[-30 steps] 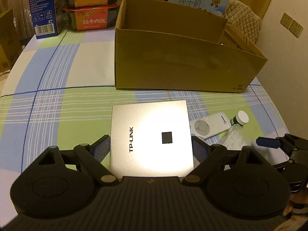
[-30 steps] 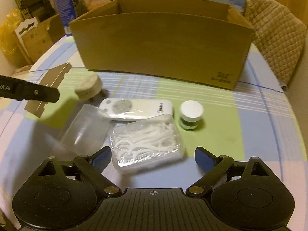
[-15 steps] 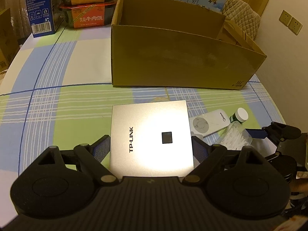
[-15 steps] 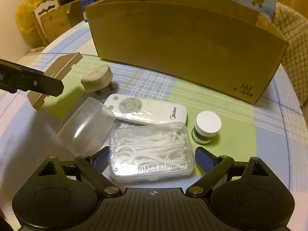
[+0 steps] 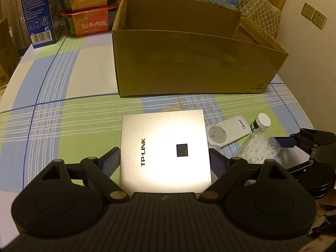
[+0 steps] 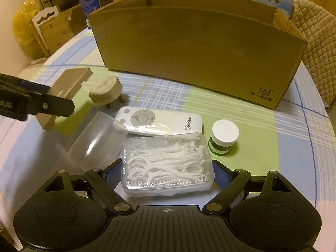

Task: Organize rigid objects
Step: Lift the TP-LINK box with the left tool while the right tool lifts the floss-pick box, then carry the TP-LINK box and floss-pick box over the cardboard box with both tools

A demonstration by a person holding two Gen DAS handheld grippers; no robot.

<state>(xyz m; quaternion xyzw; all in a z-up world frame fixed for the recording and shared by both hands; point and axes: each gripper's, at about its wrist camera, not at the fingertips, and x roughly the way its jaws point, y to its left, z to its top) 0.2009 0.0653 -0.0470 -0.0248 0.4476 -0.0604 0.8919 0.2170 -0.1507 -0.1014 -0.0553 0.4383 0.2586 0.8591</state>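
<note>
The silver router (image 5: 164, 149) is clamped between the left gripper (image 5: 164, 160) jaws, lifted above the table (image 5: 63, 126) in front of the cardboard box (image 5: 189, 63). The right gripper (image 6: 168, 173) jaws stand apart around the floss pick box (image 6: 167, 163). That smooth plastic could squirt out if squeezed off-centre

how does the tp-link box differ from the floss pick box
The TP-Link box is opaque, silver and flat; the floss pick box is clear plastic, showing white picks inside. The TP-Link box sits between the left gripper's fingers, the floss pick box between the right gripper's. Both are rigid and rectangular.
</note>
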